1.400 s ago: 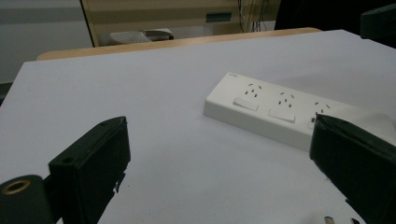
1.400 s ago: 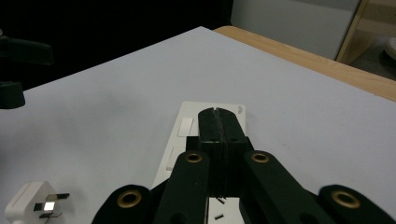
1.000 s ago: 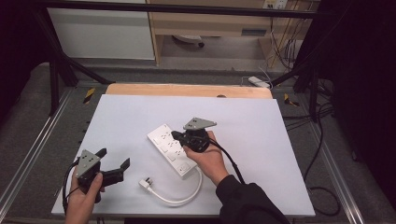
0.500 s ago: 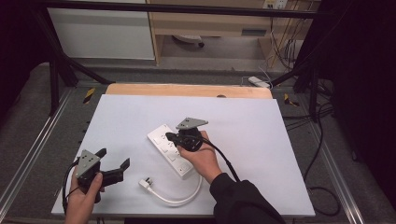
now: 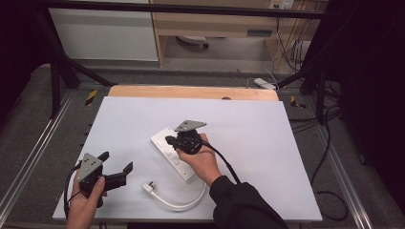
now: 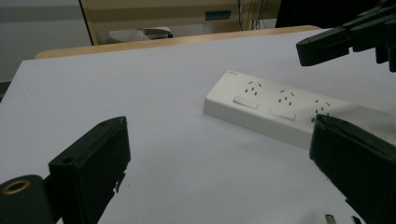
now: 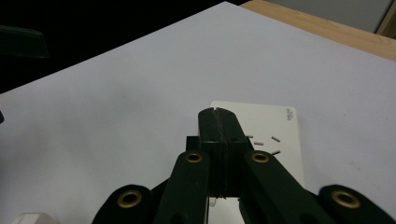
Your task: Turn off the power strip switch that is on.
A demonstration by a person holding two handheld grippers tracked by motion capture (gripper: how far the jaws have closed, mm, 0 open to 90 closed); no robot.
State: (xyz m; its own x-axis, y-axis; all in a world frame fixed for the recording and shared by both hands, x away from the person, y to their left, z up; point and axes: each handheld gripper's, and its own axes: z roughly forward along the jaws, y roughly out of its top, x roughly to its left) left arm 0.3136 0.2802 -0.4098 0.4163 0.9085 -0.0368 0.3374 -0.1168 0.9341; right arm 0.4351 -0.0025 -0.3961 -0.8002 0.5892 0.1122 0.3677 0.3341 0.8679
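Power strip (image 5: 173, 152) lies slanted near the middle of the white table (image 5: 267, 143). Right gripper (image 5: 168, 140) hovers over its far end, jaws pressed together and empty. Left gripper (image 5: 116, 165) waits near the front-left corner, jaws wide.

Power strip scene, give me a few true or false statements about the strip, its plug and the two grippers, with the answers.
1. The right gripper has its fingers closed together over the white power strip. True.
2. The left gripper grips the plug. False: its fingers stand open and apart from the plug.
3. The strip's cable curls toward the near edge of the white table. True.
4. A plug sits in one of the strip's sockets. False: the sockets in view are empty.
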